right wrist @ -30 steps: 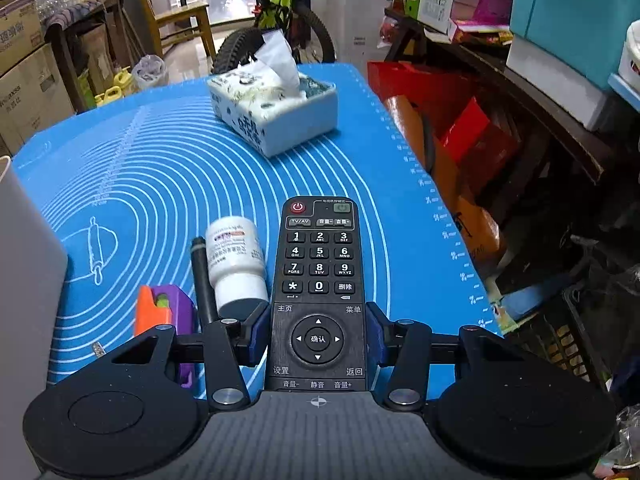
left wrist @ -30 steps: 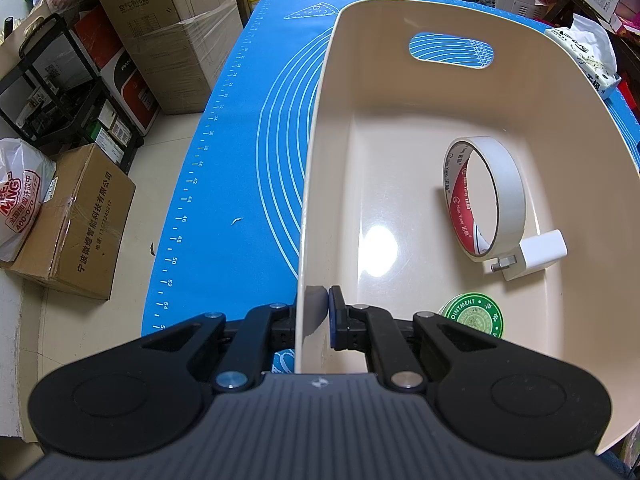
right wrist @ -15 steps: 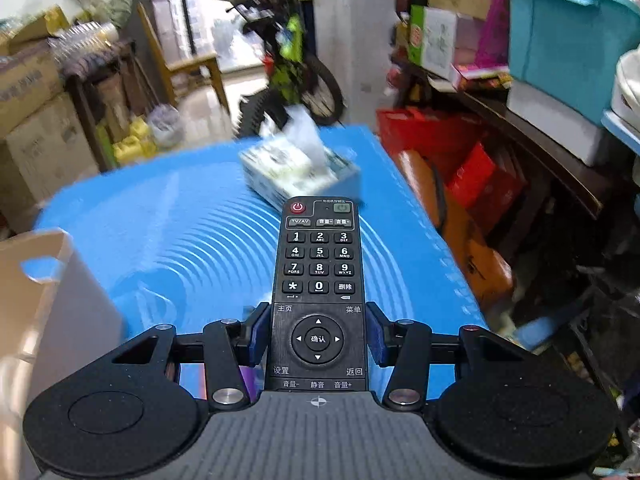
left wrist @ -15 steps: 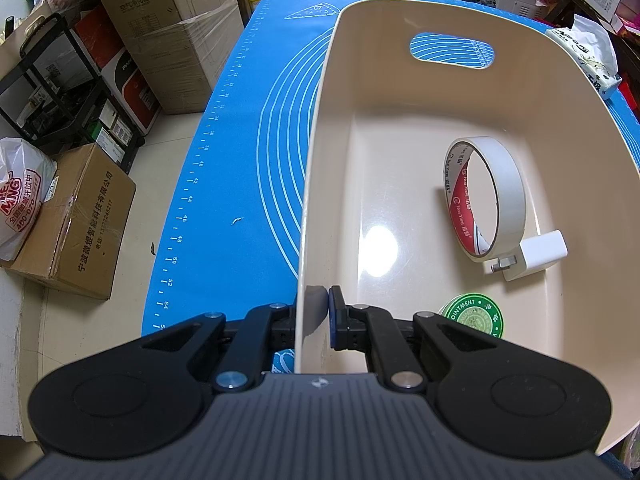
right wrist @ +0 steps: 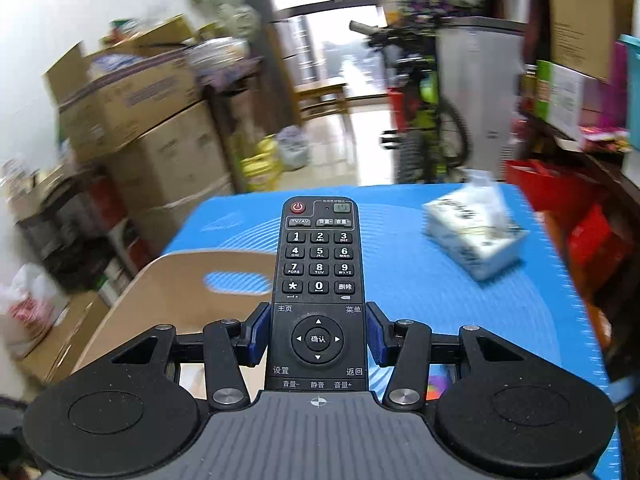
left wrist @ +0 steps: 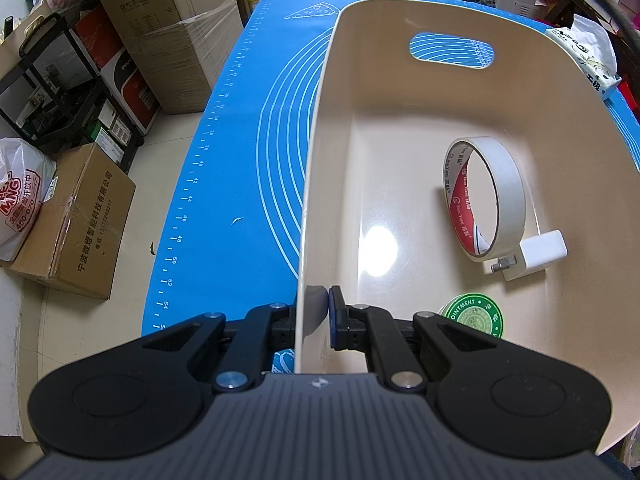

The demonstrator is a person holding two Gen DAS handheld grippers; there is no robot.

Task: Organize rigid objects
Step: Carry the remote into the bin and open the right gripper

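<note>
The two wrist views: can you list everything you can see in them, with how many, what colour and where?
bin: one, cream, on the mat, handle cut-out in its far wall
mat: one, blue with white rings, covers the table
tape roll: one, white, on edge inside the bin
charger: one, white, in the bin beside the tape
ointment tin: one, green lid, on the bin floor
remote control: one, black, held above the table
tissue pack: one, white, on the mat, blurred
cardboard boxes: several, brown, on the floor
bicycle: one, green and black, behind the table
left gripper: black, jaws clamped on the bin's wall
right gripper: black, jaws gripping the remote's sides
</note>
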